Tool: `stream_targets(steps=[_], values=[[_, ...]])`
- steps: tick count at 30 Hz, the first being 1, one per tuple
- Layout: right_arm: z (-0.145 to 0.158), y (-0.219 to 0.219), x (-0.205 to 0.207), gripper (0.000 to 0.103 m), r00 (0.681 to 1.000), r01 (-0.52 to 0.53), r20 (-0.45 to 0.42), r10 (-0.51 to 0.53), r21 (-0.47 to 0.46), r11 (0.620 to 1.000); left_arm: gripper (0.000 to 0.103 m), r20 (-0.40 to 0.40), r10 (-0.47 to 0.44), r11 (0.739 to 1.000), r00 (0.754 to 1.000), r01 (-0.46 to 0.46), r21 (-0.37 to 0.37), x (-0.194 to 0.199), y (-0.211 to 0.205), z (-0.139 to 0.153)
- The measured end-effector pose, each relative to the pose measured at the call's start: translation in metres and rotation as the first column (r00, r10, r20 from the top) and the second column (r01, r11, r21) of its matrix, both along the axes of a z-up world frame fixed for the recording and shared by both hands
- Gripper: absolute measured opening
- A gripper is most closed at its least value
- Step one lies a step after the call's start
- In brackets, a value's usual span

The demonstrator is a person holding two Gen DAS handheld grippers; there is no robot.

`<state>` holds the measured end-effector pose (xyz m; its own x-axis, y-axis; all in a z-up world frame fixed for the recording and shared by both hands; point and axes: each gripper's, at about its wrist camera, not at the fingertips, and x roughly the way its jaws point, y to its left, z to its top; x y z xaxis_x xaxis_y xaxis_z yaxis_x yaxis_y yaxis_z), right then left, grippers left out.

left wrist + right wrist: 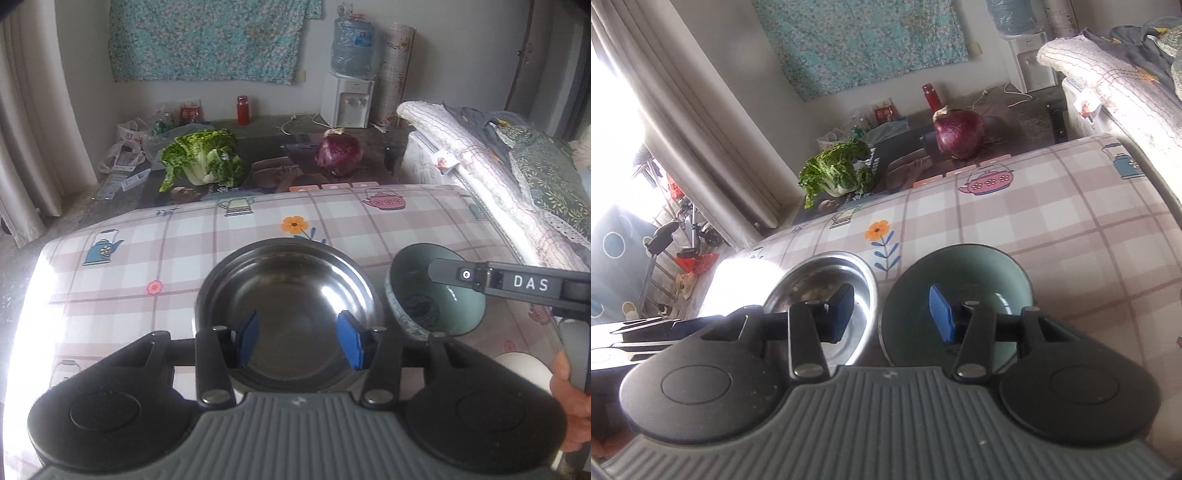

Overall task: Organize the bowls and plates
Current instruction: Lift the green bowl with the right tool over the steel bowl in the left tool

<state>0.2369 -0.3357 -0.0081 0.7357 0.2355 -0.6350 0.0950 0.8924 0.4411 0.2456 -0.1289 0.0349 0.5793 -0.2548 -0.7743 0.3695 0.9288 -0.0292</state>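
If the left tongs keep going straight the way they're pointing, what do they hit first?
Most likely the steel bowl: the left tongs stand open right over its inside, so its bottom looks first in line, though depth is hard to judge.

A table covered with a pink-and-white checked cloth printed with teapots and flowers carries two vessels side by side. A shallow round stainless-steel bowl sits near the front edge, and a pale green ceramic bowl with a patterned outside stands just to its right, rims close together. At the right front edge a white round object shows only partly.
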Motion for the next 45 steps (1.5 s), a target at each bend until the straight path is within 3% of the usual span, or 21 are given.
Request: stream_targets(steps=[6,14,17,20,26,38,45], values=[[-0.011,-0.038,-0.009,0.04,0.997,0.072,-0.031,-0.073,-0.05,0.996,0.044,-0.069,-0.071,0.995,0.995,0.065,-0.075,0.0,-0.033,-0.013],[-0.039,-0.064,-0.002,0.029,0.991,0.069,-0.112,-0.075,-0.049,0.996,0.019,-0.115,-0.121,0.991,0.986,0.113,-0.074,0.001,-0.067,-0.028],[-0.05,-0.064,0.005,0.021,0.988,0.051,-0.142,-0.053,-0.019,0.999,0.016,-0.132,-0.118,0.992,0.984,0.11,-0.067,0.002,-0.071,-0.034],[-0.053,-0.063,0.009,0.016,0.989,0.036,-0.141,-0.035,0.003,0.999,0.016,-0.15,-0.119,0.991,0.981,0.109,-0.071,0.002,-0.07,-0.037],[-0.049,-0.063,0.007,0.011,0.991,0.017,-0.133,-0.022,-0.039,0.999,0.016,-0.164,-0.126,0.991,0.978,0.116,-0.071,0.003,-0.076,-0.04],[-0.048,-0.096,-0.017,0.014,0.989,0.054,-0.14,-0.055,-0.009,0.998,0.019,-0.156,-0.145,0.989,0.977,0.141,-0.033,0.006,-0.103,-0.04],[-0.05,-0.103,-0.019,0.015,0.988,0.066,-0.144,-0.06,0.04,0.997,0.031,-0.215,-0.132,0.987,0.968,0.108,-0.12,0.016,-0.098,-0.037]])
